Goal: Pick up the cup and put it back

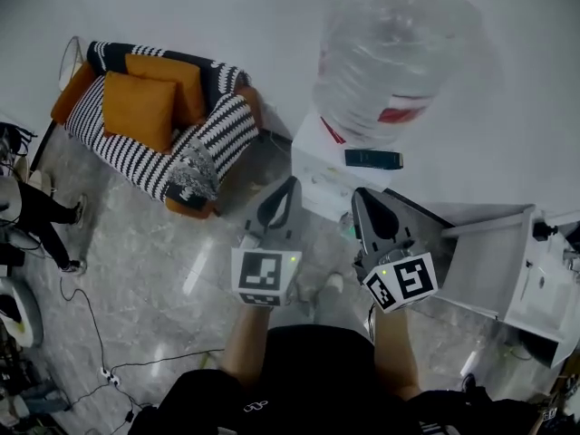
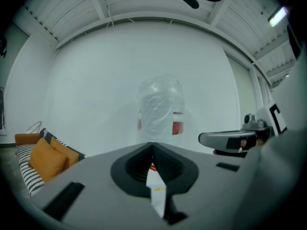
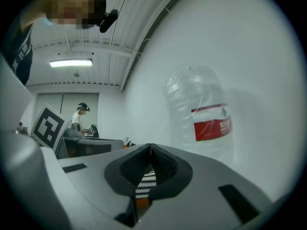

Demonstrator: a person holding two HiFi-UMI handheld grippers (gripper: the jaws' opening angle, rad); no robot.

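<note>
The left gripper [image 1: 291, 181] and right gripper [image 1: 357, 194] are both closed and empty, pointing toward the water dispenser [image 1: 337, 166]. No view shows the cup plainly; it probably sits at the dispenser. It is likely light and thin-walled, so take it gently around mid-wall.

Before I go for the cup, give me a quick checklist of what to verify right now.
1. Jaws of left tool open for a grasp: not ok, shut and empty.
2. Jaws of right tool open: not ok, shut and empty.
3. Location of cup known: cannot tell, none is clear in any view.
4. The bottle ahead of both tools: ok.
5. Tools apart from each other: ok.
</note>
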